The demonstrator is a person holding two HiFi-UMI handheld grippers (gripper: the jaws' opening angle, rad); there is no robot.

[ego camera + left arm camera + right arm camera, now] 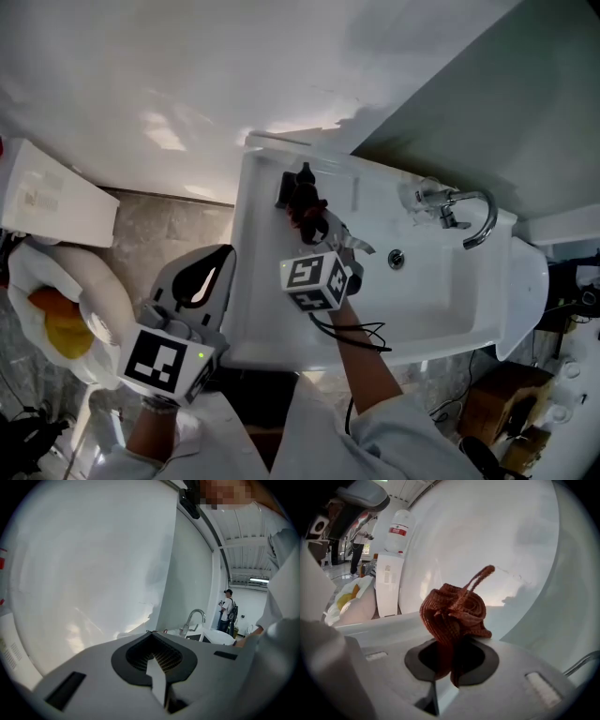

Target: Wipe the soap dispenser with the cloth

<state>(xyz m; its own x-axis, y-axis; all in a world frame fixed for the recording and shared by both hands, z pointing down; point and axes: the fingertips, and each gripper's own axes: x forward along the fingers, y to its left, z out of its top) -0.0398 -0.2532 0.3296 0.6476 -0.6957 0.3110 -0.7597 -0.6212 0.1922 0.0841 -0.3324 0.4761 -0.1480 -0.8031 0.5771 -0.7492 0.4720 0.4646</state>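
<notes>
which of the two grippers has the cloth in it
The right gripper: its jaws are shut on the reddish-brown cloth over the sink. The left gripper is shut on nothing, beside the sink's left edge.

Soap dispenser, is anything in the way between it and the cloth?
No, nothing visible is. The right gripper holds the cloth right beside the black soap dispenser on the sink.

The cloth [452,613] is a rusty-brown knit thing, bunched into a wad with a little loop poking up, pinched in the right gripper [451,667]. The soap dispenser [298,186] is dark and sits on the sink's [255,281] back ledge. The cloth is right up against it, can't tell if they're touching.
</notes>
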